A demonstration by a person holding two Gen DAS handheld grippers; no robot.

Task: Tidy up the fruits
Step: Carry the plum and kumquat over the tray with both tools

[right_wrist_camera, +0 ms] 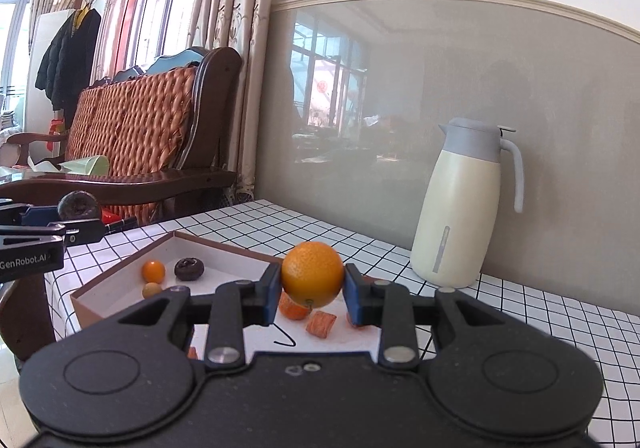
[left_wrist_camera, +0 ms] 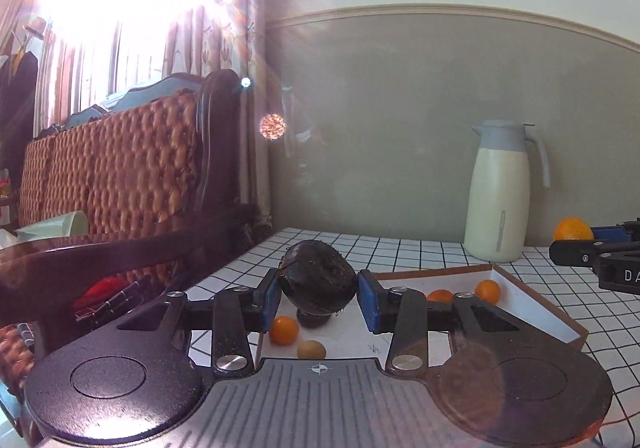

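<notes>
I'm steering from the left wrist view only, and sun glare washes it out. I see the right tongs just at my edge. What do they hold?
Observer: The right tongs are shut on an orange, held above the box.
Operator: Anything in the box near them that my view lacks?
Observer: Yes, cut orange pieces lie on its floor just below that orange.
Operator: Any marks there?
Observer: A dark pen mark sits beside the pieces.
</notes>
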